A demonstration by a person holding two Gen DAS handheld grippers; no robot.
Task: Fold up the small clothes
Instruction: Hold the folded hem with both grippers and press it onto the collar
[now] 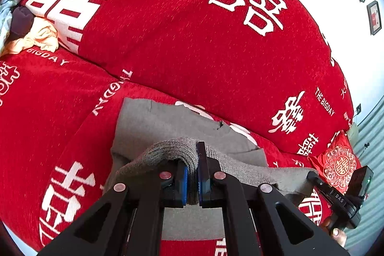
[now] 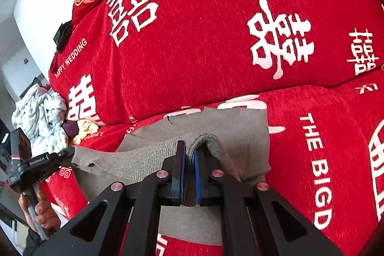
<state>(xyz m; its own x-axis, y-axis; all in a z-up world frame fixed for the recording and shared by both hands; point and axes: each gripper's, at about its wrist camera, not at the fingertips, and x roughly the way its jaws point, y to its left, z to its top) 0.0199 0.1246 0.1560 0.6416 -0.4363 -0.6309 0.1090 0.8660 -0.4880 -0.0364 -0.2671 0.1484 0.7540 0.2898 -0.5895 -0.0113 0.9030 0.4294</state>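
A small grey knit garment (image 1: pixel 163 121) lies on the red sofa seat (image 1: pixel 48 97); it also shows in the right wrist view (image 2: pixel 228 126). My left gripper (image 1: pixel 192 160) is shut on its ribbed hem at one corner, lifted off the seat. My right gripper (image 2: pixel 189 155) is shut on the ribbed hem at the other corner. The hem stretches taut between them. The right gripper shows at the left view's right edge (image 1: pixel 336 196), and the left gripper at the right view's left edge (image 2: pixel 43 160).
The red sofa back cushion (image 1: pixel 180 28) with white characters rises just behind. A pile of other clothes, yellow (image 1: pixel 40 37) and dark purple (image 1: pixel 21 20), lies at the sofa's left end by a pale crumpled blanket (image 2: pixel 38 116). A red embroidered pillow (image 1: pixel 336 167) sits right.
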